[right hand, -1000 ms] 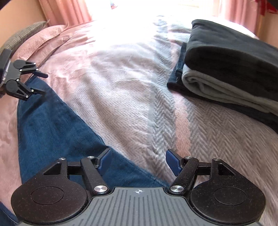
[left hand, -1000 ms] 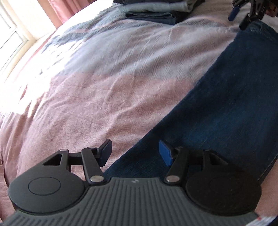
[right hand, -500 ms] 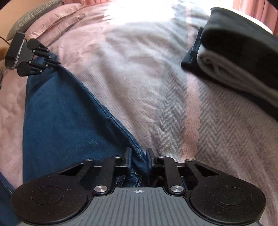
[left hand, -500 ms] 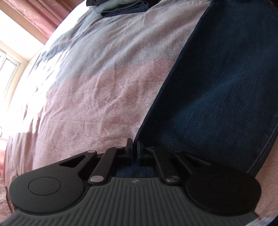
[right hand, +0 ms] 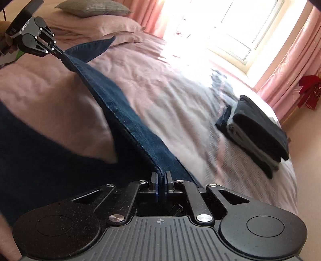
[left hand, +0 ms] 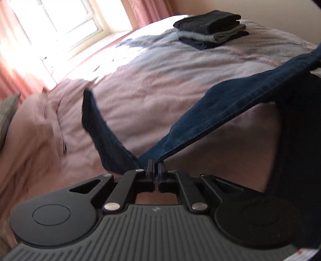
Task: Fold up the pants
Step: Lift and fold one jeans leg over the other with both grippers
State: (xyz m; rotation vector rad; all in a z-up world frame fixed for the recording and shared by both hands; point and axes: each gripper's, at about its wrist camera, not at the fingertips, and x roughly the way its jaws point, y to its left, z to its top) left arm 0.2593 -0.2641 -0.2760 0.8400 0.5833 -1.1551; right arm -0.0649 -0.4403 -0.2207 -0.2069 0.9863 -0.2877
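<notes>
A bed [right hand: 180, 96] covered by a pink and grey quilt [left hand: 160, 80] is seen. A stack of folded clothes [right hand: 258, 132], dark on top, grey in the middle, dark below, is laid on the quilt near the bed's window-side edge. Pillows [right hand: 94, 8] are set at the bed's head. Beyond the bed a bright window [right hand: 240, 26] is flanked by pink curtains [right hand: 291, 66]; something red [right hand: 309, 90] is hung there.

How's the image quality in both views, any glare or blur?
Left wrist view: window blown out, bedspread motion-smeared at left, stack fairly sharp. Right wrist view: window glare washes the far bed, jeans blurred at lower left; both fisheye-curved.
</notes>
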